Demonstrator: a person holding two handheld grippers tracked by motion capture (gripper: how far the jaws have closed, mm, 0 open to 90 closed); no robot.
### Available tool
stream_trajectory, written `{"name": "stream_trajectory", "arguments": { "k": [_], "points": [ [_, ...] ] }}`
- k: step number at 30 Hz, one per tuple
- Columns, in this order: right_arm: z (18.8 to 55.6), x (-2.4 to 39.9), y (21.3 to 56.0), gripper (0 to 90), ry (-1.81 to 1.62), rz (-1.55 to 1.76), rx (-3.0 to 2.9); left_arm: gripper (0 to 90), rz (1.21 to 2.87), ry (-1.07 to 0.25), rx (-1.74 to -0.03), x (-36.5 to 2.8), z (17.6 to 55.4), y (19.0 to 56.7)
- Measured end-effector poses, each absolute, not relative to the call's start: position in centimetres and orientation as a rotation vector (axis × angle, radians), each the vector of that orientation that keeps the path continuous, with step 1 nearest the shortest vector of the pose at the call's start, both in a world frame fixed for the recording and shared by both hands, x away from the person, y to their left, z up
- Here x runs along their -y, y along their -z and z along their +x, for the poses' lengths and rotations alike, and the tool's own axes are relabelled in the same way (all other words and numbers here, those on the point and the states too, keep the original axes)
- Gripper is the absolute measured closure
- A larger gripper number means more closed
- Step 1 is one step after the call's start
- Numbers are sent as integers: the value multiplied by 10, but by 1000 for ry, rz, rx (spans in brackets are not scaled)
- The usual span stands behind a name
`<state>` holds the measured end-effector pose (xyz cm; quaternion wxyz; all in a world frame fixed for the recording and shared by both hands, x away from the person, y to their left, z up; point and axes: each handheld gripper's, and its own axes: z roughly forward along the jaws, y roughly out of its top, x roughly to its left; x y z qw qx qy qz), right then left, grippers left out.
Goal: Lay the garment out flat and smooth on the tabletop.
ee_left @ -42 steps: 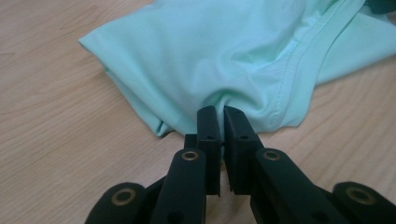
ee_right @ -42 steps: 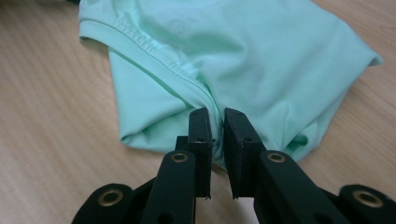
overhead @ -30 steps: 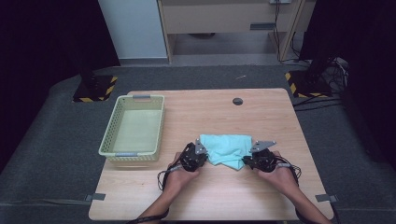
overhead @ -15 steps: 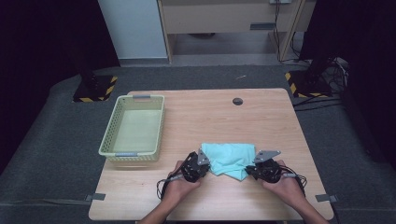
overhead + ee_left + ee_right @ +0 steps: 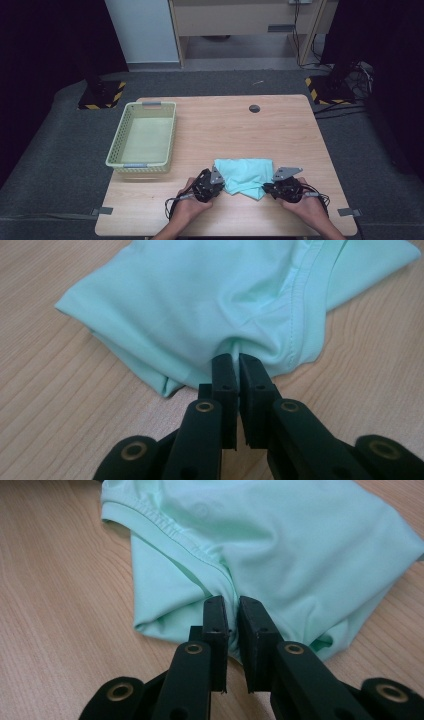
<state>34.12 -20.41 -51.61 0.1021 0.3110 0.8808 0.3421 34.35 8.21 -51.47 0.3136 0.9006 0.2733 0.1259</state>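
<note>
The mint-green cloth [image 5: 246,175] lies folded on the wooden table [image 5: 220,125], to the right of the yellow basket [image 5: 142,136] and nearer to the person. The left gripper [image 5: 216,181] pinches the cloth's near left edge between its closed jaws. The right gripper [image 5: 268,187] pinches the near right edge; the fabric there seems bunched.

No text, label, brand, number or sign can be read on anything in these pictures.
</note>
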Motion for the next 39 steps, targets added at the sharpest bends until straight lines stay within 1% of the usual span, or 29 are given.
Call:
{"name": "stream_trajectory", "arguments": {
  "k": [6,12,19,23,29,39],
  "points": [
    [338,203,509,825,-1042,911,-2590,861,2373,-311,-719,-82,342,513],
    [335,202,506,846,-1027,907,-2613,861,2364,-295,-705,-83,335,508],
    [316,203,501,850,-1015,892,-2658,861,2366,-270,-687,-86,323,505],
    [310,199,489,850,-1039,854,-2643,861,2332,-273,-679,-85,323,496],
    [318,200,471,852,-1060,831,-2603,861,2284,-273,-689,-88,327,482],
    [337,200,446,852,-1063,808,-2539,862,2214,-312,-724,-88,350,450]
  ]
}}
